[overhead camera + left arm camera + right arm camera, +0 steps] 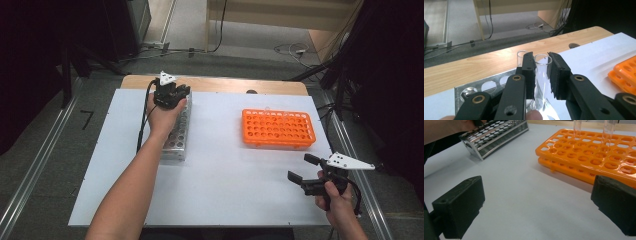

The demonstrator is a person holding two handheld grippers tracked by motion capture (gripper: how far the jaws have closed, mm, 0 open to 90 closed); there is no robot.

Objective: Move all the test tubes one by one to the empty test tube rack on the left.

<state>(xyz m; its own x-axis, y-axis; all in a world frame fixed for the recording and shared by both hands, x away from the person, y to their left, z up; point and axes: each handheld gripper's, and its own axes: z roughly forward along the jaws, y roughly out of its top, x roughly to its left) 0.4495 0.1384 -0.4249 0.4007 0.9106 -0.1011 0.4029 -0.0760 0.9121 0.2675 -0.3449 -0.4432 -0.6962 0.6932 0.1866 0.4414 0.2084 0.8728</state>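
Nearest, right gripper (299,169) at the white table's (215,175) near right edge, jaws spread wide, empty. Farther off, orange rack (596,155) with two clear tubes standing upright, plain from the right gripper view. Farthest, left gripper (541,72) narrowed around a glass tube (543,75) standing in the metal rack (177,132).

Shiny perforated metal is seen on the silver rack (495,135), glossy orange plastic on the other rack (589,155), clear glass (or maybe plastic, hard to tell) in the tube (543,72), pale wood grain on the table edge (486,65), and matt white sheeting (220,175) laid over it.
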